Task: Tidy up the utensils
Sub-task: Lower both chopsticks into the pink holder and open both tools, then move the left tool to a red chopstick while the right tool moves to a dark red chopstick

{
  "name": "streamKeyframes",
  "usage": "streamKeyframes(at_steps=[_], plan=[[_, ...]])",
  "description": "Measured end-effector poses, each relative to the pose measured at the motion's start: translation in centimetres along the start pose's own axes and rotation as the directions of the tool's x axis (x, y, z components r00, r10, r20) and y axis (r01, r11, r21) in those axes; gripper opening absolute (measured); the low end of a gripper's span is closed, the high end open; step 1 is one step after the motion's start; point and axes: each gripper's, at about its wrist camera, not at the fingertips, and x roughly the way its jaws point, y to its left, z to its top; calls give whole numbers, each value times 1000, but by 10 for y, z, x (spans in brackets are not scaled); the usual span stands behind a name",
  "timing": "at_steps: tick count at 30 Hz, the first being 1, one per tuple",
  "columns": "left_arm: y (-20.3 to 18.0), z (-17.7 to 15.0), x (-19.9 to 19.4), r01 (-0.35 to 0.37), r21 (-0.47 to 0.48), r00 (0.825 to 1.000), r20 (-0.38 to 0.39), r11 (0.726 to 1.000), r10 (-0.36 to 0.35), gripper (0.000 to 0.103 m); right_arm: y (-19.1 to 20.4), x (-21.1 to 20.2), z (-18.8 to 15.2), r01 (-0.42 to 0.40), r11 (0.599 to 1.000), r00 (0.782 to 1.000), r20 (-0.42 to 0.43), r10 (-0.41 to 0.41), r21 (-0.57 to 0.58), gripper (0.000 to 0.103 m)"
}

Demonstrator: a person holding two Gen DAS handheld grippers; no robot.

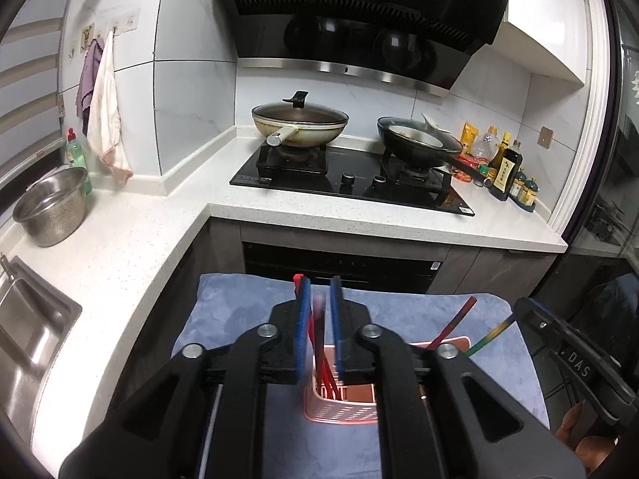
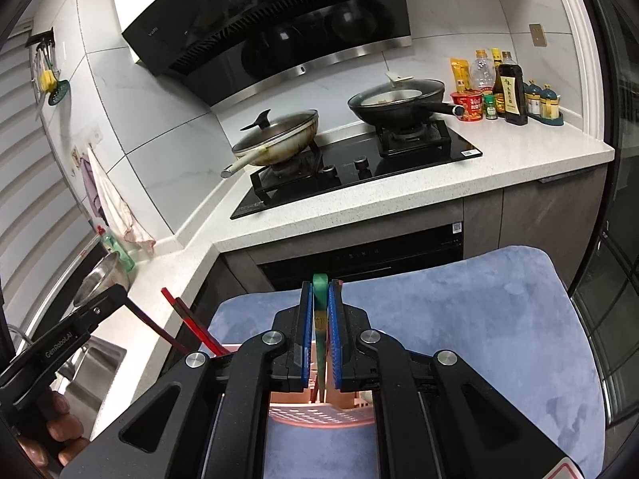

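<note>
Between my left gripper's (image 1: 318,299) parted pads stand red chopsticks (image 1: 319,343), apparently unpinched; my right gripper (image 2: 319,299) pinches a green chopstick (image 2: 319,311). Both reach into the pink holder (image 1: 343,407), so sorting seems nearly done. Around it: a blue cloth (image 1: 247,311), then a kitchen bench (image 1: 131,247) and stove (image 1: 359,187).

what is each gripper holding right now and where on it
The left gripper has red chopsticks between its pads near their upper ends, possibly loosely. The right gripper pinches a green chopstick near its top, above the pink holder.
</note>
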Motion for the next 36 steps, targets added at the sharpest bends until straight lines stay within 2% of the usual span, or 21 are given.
streamKeyframes(at_steps=[1,3,11,19,25,36], plan=[[1,0,0,-4,-4,1000,-1,1000,4,24,-1,0,0,0,1000,1000,0,0,2,15],[3,-1,-2,-4,-15,1000,1,1000,4,28,-2,-3,0,0,1000,1000,4,0,7,15],[4,-5,-13,-9,-24,1000,-2,1000,9,28,-3,-20,-4,1,1000,1000,12,-1,-4,16],[3,-20,-37,-6,-7,1000,1,1000,6,28,-1,-45,-27,-11,1000,1000,-6,11,-16,16],[8,-50,-58,-10,-4,1000,-24,1000,10,28,-1,-67,-60,-11,999,999,-48,9,-37,16],[22,-136,-93,-35,5,991,-128,999,35,28,-9,-109,-161,18,994,982,-183,-37,-105,16]])
